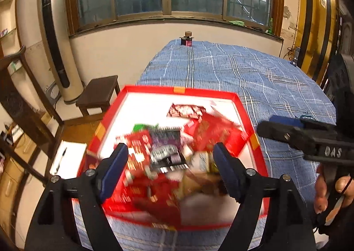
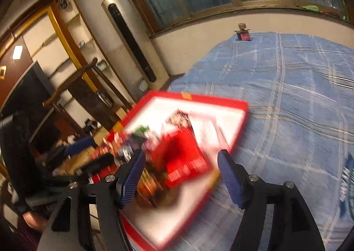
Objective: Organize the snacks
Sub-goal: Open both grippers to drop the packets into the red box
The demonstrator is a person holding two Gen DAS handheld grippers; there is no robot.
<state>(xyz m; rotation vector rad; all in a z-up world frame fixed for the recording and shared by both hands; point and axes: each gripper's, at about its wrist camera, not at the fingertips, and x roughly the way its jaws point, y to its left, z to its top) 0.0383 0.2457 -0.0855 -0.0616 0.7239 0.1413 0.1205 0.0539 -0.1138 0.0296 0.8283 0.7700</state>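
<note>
A red box (image 1: 179, 90) with a white inside lies on the blue checked cloth (image 1: 254, 78), at the table's near left corner. Several snack packets (image 1: 159, 151), red, purple and green, are heaped in its near half; motion blurs them. My left gripper (image 1: 171, 158) hovers over that heap, open, with nothing pressed between its blue pads (image 1: 115, 162). My right gripper (image 1: 272, 124) reaches in from the right beside the box's right rim. In the right wrist view it (image 2: 180, 162) stands open over the blurred box (image 2: 221, 104) and a red packet (image 2: 183, 155). The left gripper (image 2: 88, 153) shows at the left.
A small dark jar (image 1: 187, 39) stands at the table's far end. Beyond the left edge are a wooden stool (image 1: 99, 93), a tall tower fan (image 1: 57, 51), a dark chair (image 1: 26, 100) and a white sheet with a pen (image 1: 66, 158). A hand (image 1: 331, 189) holds the right gripper.
</note>
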